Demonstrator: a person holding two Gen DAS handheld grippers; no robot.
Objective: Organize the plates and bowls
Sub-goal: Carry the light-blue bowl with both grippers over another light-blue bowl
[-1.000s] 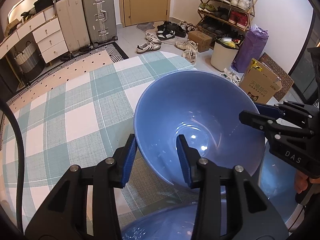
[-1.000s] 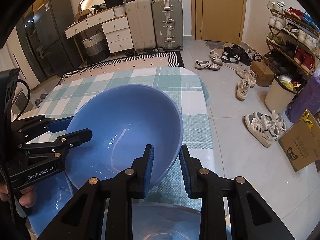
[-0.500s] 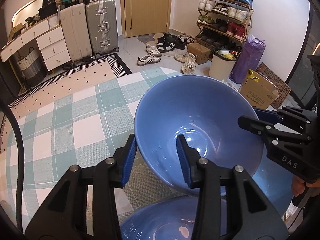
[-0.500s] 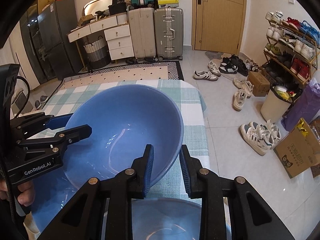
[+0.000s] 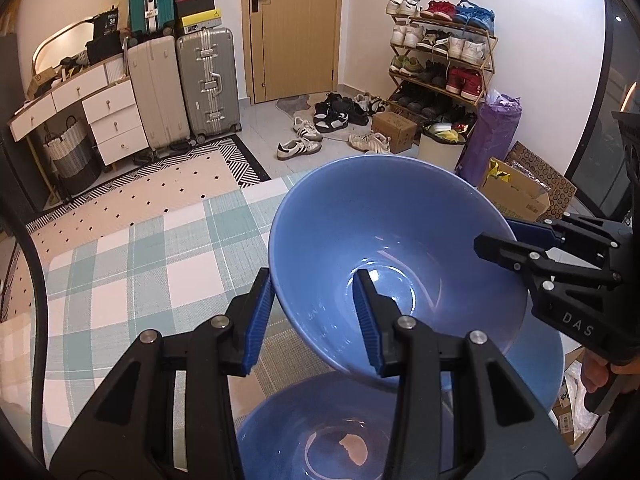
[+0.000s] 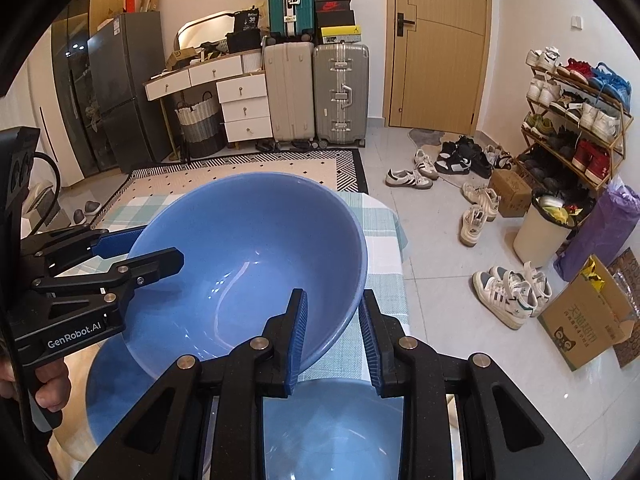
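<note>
A large blue bowl (image 5: 400, 248) (image 6: 248, 256) hangs tilted above the table, held by its rim from two sides. In the left wrist view my left gripper (image 5: 312, 276) is shut on the near-left rim, one pad inside and one outside. The right gripper (image 5: 500, 236) clamps the opposite rim. In the right wrist view my right gripper (image 6: 334, 296) is shut on the near-right rim, and the left gripper (image 6: 160, 246) grips the far-left rim. Below sits a second blue bowl (image 5: 332, 432) (image 6: 328, 428) beside a blue plate (image 5: 536, 364) (image 6: 108, 392).
The table has a green and white checked cloth (image 5: 120, 272) (image 6: 384, 248), its right edge close to the bowls. Beyond it are a patterned rug (image 5: 168, 184), suitcases (image 6: 340, 92), a shoe rack (image 5: 440, 64), scattered shoes, a white bin (image 6: 544, 232) and a cardboard box (image 6: 588, 320).
Both grippers have lifted the big bowl together. The bowl underneath now shows much more, and the room's far wall has come further into view.
</note>
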